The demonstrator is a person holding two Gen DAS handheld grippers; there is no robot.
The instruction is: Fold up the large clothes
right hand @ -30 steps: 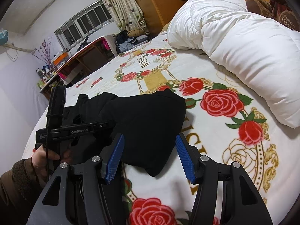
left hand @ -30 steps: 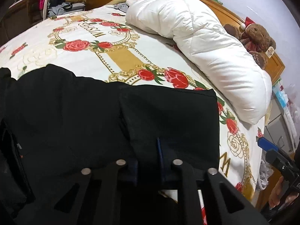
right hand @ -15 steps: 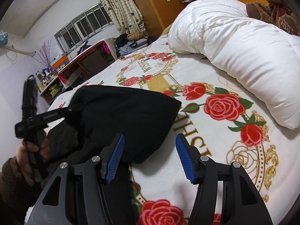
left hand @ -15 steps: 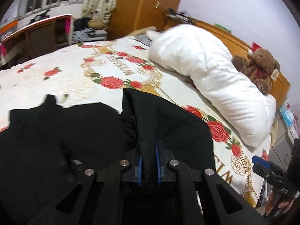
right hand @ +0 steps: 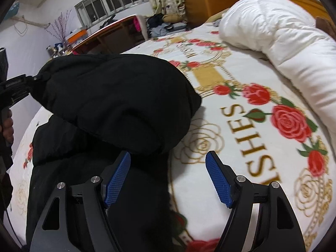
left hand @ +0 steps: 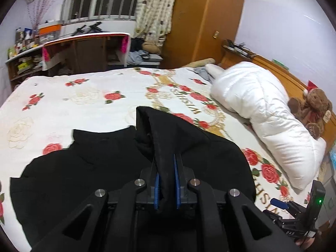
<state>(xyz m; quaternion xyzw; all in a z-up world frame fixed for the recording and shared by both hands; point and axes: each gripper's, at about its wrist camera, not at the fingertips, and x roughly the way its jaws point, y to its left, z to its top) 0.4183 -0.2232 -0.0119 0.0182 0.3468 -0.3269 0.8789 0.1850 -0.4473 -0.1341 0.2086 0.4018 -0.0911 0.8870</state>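
The left gripper [left hand: 167, 180] has lifted the black padded jacket [left hand: 88, 168] higher off the rose-printed bed cover [left hand: 94, 96], jaws clamped on it. Only the right wrist view shows the right gripper [right hand: 168, 178] jaws opening, holding nothing.

The large black padded fabric garment [left hand: 88, 168] lies spread on the bed, filling the lower half of the left wrist view from 8 o'clock to 4 o'clock. One thick fold of it is lifted off the rest and rises as a ridge toward 12 o'clock, its peak just above the centre. In the right wrist view the raised portion [right hand: 117, 96] hangs as a rounded, puffy flap at 10 o'clock, draping over the flat layers at 7 o'clock.
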